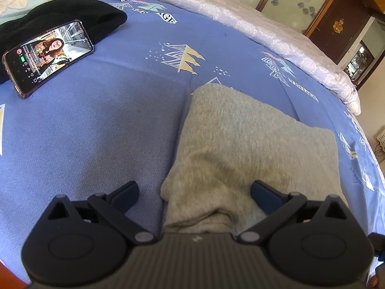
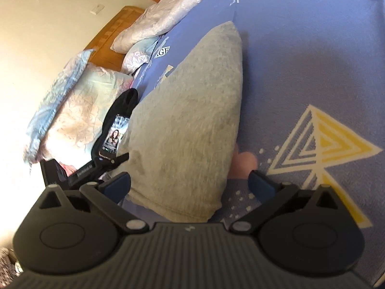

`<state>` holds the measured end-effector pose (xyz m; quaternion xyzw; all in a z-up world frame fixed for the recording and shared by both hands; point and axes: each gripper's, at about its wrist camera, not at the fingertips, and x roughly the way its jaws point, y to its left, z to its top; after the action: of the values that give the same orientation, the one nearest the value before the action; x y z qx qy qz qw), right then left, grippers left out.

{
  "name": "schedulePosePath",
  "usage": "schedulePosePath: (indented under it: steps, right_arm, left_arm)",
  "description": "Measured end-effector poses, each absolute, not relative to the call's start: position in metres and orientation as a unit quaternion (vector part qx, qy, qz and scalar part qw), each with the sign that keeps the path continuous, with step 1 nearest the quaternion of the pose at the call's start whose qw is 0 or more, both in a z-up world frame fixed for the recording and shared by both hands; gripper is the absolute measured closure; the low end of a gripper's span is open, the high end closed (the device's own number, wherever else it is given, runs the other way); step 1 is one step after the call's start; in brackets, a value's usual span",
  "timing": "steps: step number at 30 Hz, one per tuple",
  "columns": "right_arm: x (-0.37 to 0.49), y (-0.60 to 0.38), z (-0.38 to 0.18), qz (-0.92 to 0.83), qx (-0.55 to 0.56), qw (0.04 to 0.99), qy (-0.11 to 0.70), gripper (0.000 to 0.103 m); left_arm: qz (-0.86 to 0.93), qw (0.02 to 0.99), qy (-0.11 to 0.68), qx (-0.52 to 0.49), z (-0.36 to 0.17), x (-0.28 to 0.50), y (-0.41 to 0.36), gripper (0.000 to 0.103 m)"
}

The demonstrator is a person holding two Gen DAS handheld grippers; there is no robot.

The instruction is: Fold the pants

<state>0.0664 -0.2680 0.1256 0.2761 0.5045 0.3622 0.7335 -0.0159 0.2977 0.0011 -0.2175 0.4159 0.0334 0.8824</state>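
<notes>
The grey pants [image 1: 243,149] lie folded into a thick, compact bundle on the bed [image 1: 96,132], which is covered by a blue sheet printed with white and yellow triangle motifs. The bundle sits toward the near edge of the bed, well apart from the pillows at the head end.

The left claw [image 1: 194,196] hangs over the near end of the bundle with its jaws spread wide apart. One blue pad is above the bare sheet just beside the pants, the other above the grey cloth. Neither pad presses on the fabric, and nothing is gripped.

The right claw [image 2: 189,187] is likewise wide apart, straddling a corner of the pants in the right wrist view. Its pads stand clear on either side of the cloth, and it holds nothing. Just beside one blue pad something pinkish and blurred shows at the edge of the bundle; what it is cannot be told.

A phone [image 1: 48,56] with a lit screen lies toward the head end of the bed, propped against a black garment [image 1: 72,14]. Beyond them are patterned pillows [image 2: 79,106]. A pale, flowered quilt [image 1: 264,31] is bunched along the far edge of the bed. A dark wooden cabinet [image 1: 341,16] stands past that edge.
</notes>
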Motion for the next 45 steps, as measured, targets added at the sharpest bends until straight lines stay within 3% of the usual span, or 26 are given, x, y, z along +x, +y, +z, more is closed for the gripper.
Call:
schedulePosePath:
  steps: [13, 18, 20, 24, 28, 29, 33, 37, 43, 45]
  right_arm:
    - [0.075, -0.259, 0.13, 0.352, 0.257, 0.735, 0.52, 0.0]
    - [0.085, -0.236, 0.133, 0.353, 0.216, 0.747, 0.52, 0.001]
    - [0.086, -0.226, 0.132, 0.356, 0.209, 0.743, 0.527, 0.017]
    - [0.083, -0.205, 0.135, 0.359, 0.15, 0.761, 0.519, 0.022]
    - [0.08, -0.202, 0.144, 0.352, 0.098, 0.791, 0.49, 0.069]
    - [0.077, -0.204, 0.149, 0.356, 0.089, 0.799, 0.476, 0.073]
    - [0.064, -0.21, 0.172, 0.357, 0.024, 0.843, 0.403, 0.087]
    - [0.061, -0.237, 0.186, 0.319, -0.023, 0.883, 0.343, 0.087]
    - [0.063, -0.311, 0.183, 0.235, -0.011, 0.907, 0.35, 0.087]
    - [0.057, -0.33, 0.178, 0.212, -0.011, 0.909, 0.359, 0.087]
  left_arm:
    - [0.019, 0.88, 0.422, -0.218, 0.001, -0.013, 0.302, 0.0]
    - [-0.055, 0.86, 0.424, -0.278, 0.003, -0.012, 0.306, 0.0]
    - [-0.056, 0.865, 0.433, -0.247, 0.001, -0.009, 0.294, 0.0]
    - [-0.04, 0.877, 0.429, -0.213, 0.0, -0.008, 0.277, 0.0]
    - [-0.028, 0.881, 0.427, -0.2, 0.007, -0.007, 0.265, 0.035]
    - [-0.032, 0.88, 0.426, -0.209, 0.01, -0.006, 0.261, 0.045]
    - [-0.039, 0.891, 0.406, -0.197, 0.026, 0.002, 0.234, 0.05]
    - [-0.088, 0.889, 0.397, -0.21, 0.028, 0.018, 0.196, 0.05]
    - [-0.162, 0.862, 0.429, -0.217, 0.012, 0.037, 0.122, 0.049]
    - [-0.168, 0.86, 0.44, -0.198, 0.006, 0.035, 0.1, 0.043]
